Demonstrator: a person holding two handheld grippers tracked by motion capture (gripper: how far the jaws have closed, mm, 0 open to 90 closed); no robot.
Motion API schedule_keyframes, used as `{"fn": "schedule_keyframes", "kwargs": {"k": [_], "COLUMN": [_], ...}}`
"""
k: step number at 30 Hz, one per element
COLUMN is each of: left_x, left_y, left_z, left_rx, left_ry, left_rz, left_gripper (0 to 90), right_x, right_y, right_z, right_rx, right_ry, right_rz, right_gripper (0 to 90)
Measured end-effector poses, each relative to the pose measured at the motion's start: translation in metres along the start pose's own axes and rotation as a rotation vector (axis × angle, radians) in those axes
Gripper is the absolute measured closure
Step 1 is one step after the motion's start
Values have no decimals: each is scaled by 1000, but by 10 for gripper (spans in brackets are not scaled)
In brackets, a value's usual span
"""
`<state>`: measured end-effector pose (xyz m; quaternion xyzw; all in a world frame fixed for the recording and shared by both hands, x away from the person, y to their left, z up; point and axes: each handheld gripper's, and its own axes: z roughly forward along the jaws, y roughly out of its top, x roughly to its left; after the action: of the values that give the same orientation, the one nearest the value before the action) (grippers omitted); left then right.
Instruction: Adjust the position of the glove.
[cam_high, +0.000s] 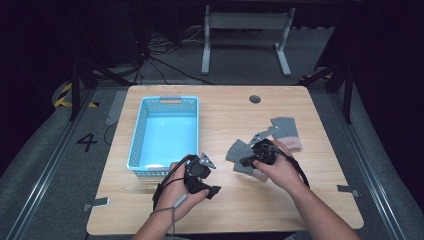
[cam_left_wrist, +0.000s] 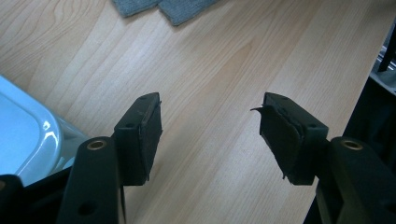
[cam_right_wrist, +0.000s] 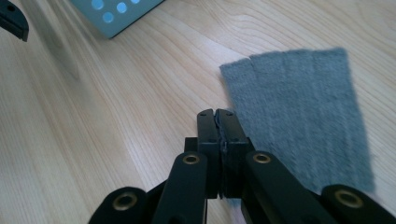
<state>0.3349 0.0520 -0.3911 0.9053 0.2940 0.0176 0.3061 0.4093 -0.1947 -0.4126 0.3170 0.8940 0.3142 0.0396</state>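
Dark flooring with cables surrounds a pale wooden table (cam_high: 225, 200), where grey socks and a blue basket (cam_high: 142, 125) lie.

Taking the basket as landmark: one grey sock (cam_high: 239, 151) lies flat on the wood to the basket's right, level with its near end, folded or doubled so two edges show. The right gripper view shows this sock (cam_right_wrist: 299, 112) as a ribbed grey rectangle spread just beside the jaws. A second grey sock with a pink toe (cam_high: 287, 132) lies farther right of the basket, beyond the first.

The right gripper (cam_high: 247, 161) rests at the near edge of the first sock, held in the person's right hand (cam_high: 280, 167). In the right gripper view its (cam_right_wrist: 217, 114) jaws are pressed fully together, tips at the sock's edge; whether any cloth is pinched between them I cannot tell.

The left gripper (cam_high: 212, 190) sits just off the basket's near right corner, gripped by the left hand (cam_high: 177, 192), its cable trailing toward the table edge. In the left gripper view its (cam_left_wrist: 210, 126) jaws stand wide apart over bare wood with nothing between them; the basket's pale blue rim (cam_left_wrist: 28, 135) shows at the lower left and a grey sock corner (cam_left_wrist: 182, 9) lies ahead at the top.

A round grommet hole (cam_high: 255, 99) sits in the table beyond the basket's far right corner.
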Motion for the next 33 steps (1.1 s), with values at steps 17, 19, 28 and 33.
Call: {"fn": "schedule_keyframes", "kwargs": {"k": [17,19,28,33], "left_x": [-1,-2,-1,0], "left_y": [-2,-2,-4,-2], "left_z": [0,0,-2,-1], "left_rx": [12,10,9,8], "left_ry": [-2,-4,-7,-10], "left_rz": [-6,-6,-12,-10], "left_gripper": [395,395,393,393], "right_x": [1,1,-1,1], "right_y": [3,3,2,-1], "right_z": [29,30,35,33], "right_rx": [59,61,85,97], "right_ry": [-19,-20,-9,9], "right_rz": [-42,-40,-32,-26], "right_gripper": [897,897,896,893]}}
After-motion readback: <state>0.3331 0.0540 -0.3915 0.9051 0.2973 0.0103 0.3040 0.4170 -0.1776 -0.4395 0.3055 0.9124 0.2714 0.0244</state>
